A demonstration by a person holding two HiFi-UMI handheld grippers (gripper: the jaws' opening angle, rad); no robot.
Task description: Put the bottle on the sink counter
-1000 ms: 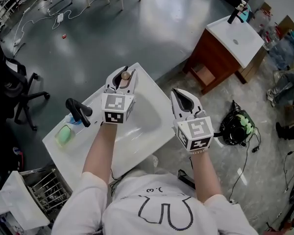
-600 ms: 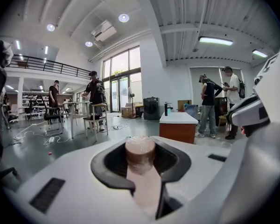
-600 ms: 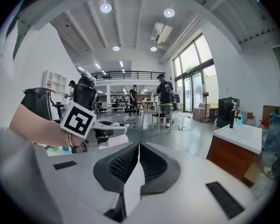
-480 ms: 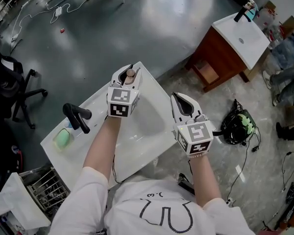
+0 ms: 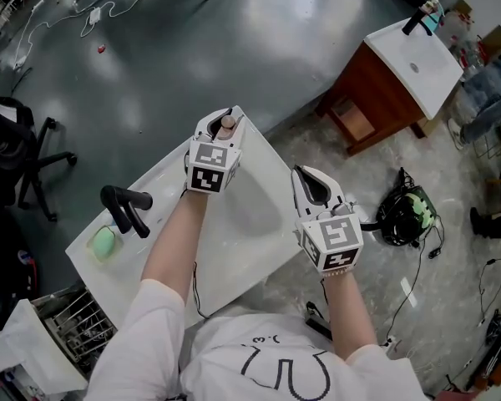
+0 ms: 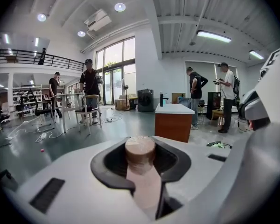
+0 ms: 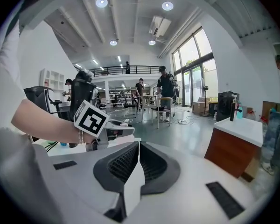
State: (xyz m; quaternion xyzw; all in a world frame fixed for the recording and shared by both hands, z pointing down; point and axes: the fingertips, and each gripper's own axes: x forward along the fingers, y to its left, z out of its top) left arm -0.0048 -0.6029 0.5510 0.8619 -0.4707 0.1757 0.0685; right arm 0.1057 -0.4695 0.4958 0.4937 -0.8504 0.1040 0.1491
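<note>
A pinkish bottle [image 6: 142, 181] with a round tan cap [image 5: 227, 124] sits between the jaws of my left gripper [image 5: 221, 119], which is shut on it. In the head view the bottle is over the far corner of the white sink counter [image 5: 263, 170]; whether it touches the surface I cannot tell. My right gripper [image 5: 306, 176] hovers over the counter's right edge, its jaws closed together with nothing between them. The right gripper view shows the left gripper's marker cube [image 7: 91, 120] to its left.
A black faucet [image 5: 123, 209] and a green soap-like piece [image 5: 103, 242] are at the counter's left end. A second sink cabinet [image 5: 401, 65] stands at the top right. An office chair [image 5: 8, 153], a wire rack [image 5: 75, 324] and a green-black object [image 5: 405, 214] are on the floor.
My left gripper has moved with the bottle a little farther out toward the counter's far corner. The right gripper has hardly moved.
</note>
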